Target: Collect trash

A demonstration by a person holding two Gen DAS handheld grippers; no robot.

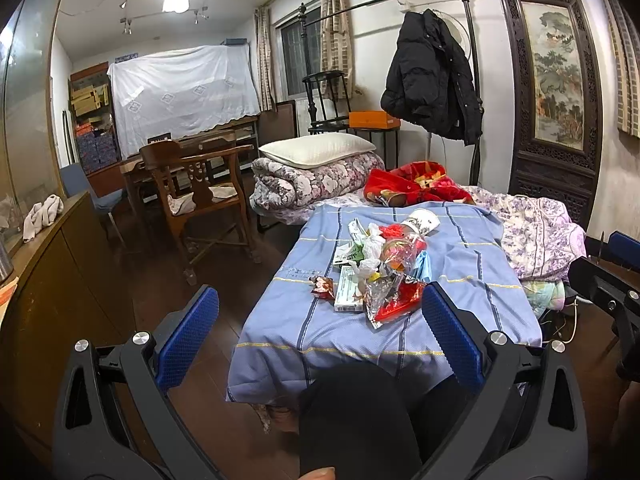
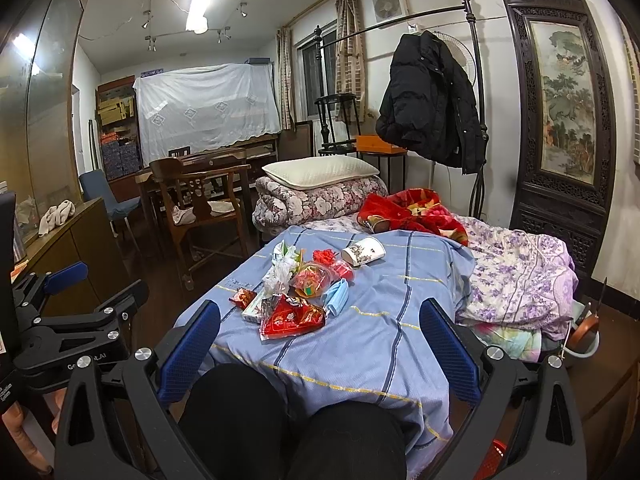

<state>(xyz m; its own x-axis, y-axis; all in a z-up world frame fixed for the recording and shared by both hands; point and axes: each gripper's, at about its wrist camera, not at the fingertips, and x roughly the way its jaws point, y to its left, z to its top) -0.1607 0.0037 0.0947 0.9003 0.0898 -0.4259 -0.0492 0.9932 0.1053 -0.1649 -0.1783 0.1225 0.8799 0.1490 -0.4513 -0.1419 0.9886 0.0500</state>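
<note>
1. I see a blue woven sheet [image 2: 360,336] with dark stripes and thin yellow lines draped over the bed end; everything below is placed against it.
2. A lilac floral quilt [image 2: 520,280] lies rumpled along the sheet's right edge.
3. The trash [image 2: 296,292] sits heaped mid-sheet: crinkly clear and red wrappers, white tissue, a flat carton.
4. A tipped paper cup [image 2: 363,251] lies behind the heap; a pleated blue mask [image 2: 336,294] rests on its right.
5. My left gripper [image 1: 320,332] and right gripper [image 2: 320,340] hover at the sheet's near edge, ribbed blue pads spread wide, holding nothing.
</note>
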